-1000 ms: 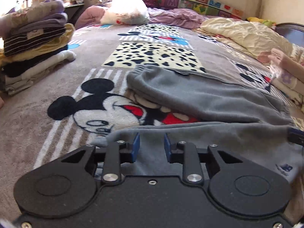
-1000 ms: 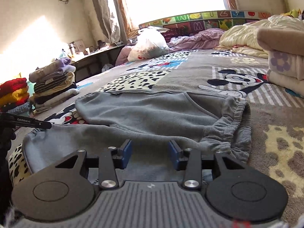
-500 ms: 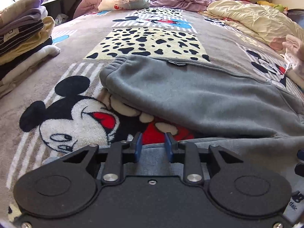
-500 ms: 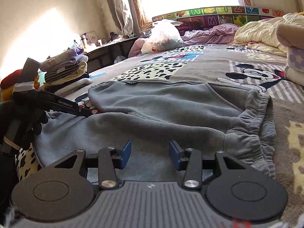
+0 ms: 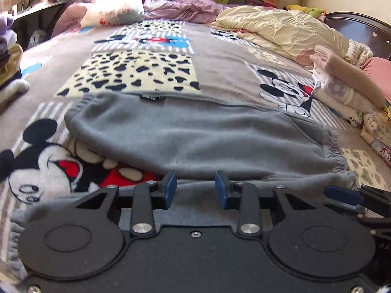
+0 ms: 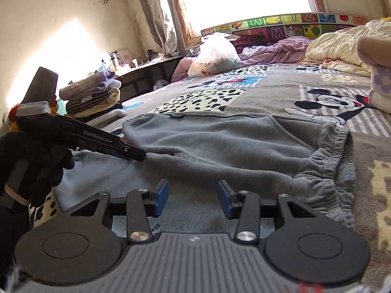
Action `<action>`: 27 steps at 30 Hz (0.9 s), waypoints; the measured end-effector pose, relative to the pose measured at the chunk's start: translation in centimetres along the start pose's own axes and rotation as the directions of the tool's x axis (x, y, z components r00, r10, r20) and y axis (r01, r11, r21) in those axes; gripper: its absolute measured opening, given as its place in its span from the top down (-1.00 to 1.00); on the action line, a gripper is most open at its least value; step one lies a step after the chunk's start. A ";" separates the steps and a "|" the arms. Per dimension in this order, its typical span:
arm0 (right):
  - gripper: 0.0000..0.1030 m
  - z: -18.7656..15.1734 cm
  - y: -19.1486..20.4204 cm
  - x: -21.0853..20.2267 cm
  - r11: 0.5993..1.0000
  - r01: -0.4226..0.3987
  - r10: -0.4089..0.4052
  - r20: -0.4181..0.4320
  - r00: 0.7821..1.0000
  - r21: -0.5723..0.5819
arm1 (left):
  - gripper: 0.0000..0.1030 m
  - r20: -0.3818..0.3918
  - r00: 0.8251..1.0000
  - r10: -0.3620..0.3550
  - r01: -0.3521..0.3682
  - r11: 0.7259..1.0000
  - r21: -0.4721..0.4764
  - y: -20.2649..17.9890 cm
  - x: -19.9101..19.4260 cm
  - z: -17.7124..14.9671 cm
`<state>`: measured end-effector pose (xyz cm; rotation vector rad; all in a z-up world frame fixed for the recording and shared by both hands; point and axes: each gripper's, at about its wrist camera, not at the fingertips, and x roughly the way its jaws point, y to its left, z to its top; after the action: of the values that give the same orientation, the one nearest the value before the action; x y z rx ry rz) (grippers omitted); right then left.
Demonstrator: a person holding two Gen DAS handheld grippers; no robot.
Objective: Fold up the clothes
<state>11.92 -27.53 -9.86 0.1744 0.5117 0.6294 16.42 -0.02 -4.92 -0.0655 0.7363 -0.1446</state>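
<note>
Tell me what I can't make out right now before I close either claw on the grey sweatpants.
- Near hem of the grey sweatpants: hidden under the left claw body, left wrist view.
- Same near edge, right wrist view: covered by the right claw body.
- Small label at the far edge: text too small.
- Left stack of folded clothes: cut off by the left wrist view's edge.

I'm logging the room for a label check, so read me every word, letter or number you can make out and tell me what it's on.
"M": tile on the alphabet headboard panel.
"U": tile on that same panel.
"pand", cut off: folded cream garment.
White print on the left gripper: too blurred to read.
Small tag on the grey sweatpants: too small to read.
Red print on the white plastic bag: illegible.
</note>
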 end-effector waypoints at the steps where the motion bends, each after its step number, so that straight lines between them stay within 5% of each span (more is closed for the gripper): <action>1: 0.12 0.4 -0.5 -0.2 1.000 -0.003 0.003 0.013 1.000 0.025 | 0.35 0.006 1.000 0.012 -0.012 1.000 0.004 0.2 0.0 0.4; 6: 0.12 4.2 -2.4 0.4 0.995 0.007 -0.003 -0.044 0.999 0.100 | 0.33 -0.021 0.997 0.071 -0.070 0.996 0.059 0.9 2.6 3.1; 8: 0.12 6.3 -2.0 1.1 0.999 0.049 -0.047 -0.092 0.995 0.023 | -0.02 -0.020 0.995 0.094 -0.092 0.992 0.083 1.3 3.5 4.2; 16: 0.05 10.8 -4.3 9.2 0.954 0.160 -0.224 -0.251 0.942 -0.253 | 0.00 0.002 0.982 0.191 -0.191 0.978 0.086 6.7 6.7 7.9; 22: 0.07 10.8 -7.7 12.5 0.972 0.173 -0.216 -0.315 0.924 -0.158 | 0.02 0.022 0.984 0.176 -0.177 0.981 0.074 8.0 7.6 8.7; 24: 0.42 10.3 -8.2 13.1 0.976 0.171 -0.206 -0.315 0.926 -0.135 | 0.09 0.028 0.985 0.171 -0.173 0.982 0.070 8.4 8.0 8.9; 27: 0.73 9.8 -8.9 13.3 0.984 0.155 -0.174 -0.311 0.934 -0.084 | 0.64 0.038 0.986 0.164 -0.166 0.984 0.064 9.1 8.4 9.3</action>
<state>30.64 -26.65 -9.45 -0.0270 0.8098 0.5090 29.86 7.76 -4.63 0.0570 0.7004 -0.0102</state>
